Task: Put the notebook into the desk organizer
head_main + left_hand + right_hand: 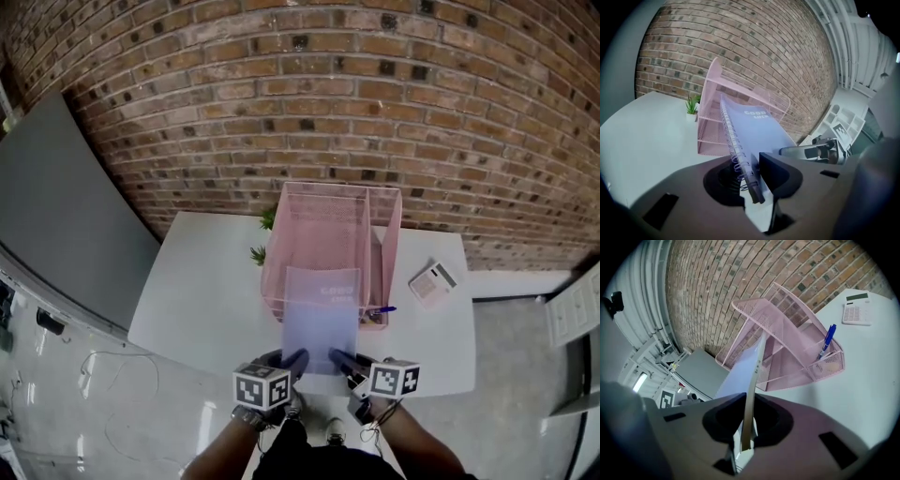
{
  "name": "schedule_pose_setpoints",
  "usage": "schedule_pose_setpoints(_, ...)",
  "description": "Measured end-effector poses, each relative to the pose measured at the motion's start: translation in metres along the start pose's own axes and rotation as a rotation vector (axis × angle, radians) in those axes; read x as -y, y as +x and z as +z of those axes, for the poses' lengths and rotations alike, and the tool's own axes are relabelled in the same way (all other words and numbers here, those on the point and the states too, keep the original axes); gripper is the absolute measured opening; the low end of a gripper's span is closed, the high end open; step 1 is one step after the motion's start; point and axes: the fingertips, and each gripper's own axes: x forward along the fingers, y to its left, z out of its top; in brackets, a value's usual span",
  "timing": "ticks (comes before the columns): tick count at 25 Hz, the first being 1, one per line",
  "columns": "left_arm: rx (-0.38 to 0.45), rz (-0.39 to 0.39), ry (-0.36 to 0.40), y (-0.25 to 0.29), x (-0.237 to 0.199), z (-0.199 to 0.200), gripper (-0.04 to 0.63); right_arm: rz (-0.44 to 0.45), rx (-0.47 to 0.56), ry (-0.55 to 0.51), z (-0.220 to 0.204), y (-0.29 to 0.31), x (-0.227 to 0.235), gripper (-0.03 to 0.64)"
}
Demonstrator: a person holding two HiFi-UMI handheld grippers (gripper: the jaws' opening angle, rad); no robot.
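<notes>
The left gripper (298, 358) is clamping the notebook's (322, 319) spiral side and the right gripper (336, 356) is pinching its right edge, above the table's (206, 281) near edge. Its far end is pointing into the organizer (328, 187).

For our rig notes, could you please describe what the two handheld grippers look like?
The left gripper and right gripper each have dark, bulky, rounded jaws, and each carries a white cube printed with black square markers.

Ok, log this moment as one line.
left tongs: gripping lilac spiral-bound notebook | right tongs: same | far edge: at pink mesh desk organizer
</notes>
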Motion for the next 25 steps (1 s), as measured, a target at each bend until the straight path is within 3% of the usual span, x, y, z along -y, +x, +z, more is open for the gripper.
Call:
schedule_pose_setpoints(9,0.006,-0.074,0.012,0.013,-0.020,0.025,0.116,-0.021,0.068,0.070,0.026,0.017,0.003,0.041)
schedule_pose_setpoints(11,0.013,-0.078,0.013,0.013,-0.026,0.029,0.163,-0.019,0.081,0.085,0.030,0.019,0.002,0.041)
schedule_pose_setpoints(17,0.028,-0.099,0.030,0.011,-0.037,0.037,0.191,-0.011,0.109,0.115,0.040,0.029,0.000,0.043)
schedule_pose_setpoints(20,0.026,-0.106,0.028,0.006,-0.046,0.035,0.253,-0.013,0.149,0.156,0.047,0.029,0.003,0.041)
schedule_pose_setpoints(25,0.049,-0.083,0.114,-0.007,-0.055,0.033,0.258,-0.032,0.188,0.179,0.058,0.031,0.008,0.038)
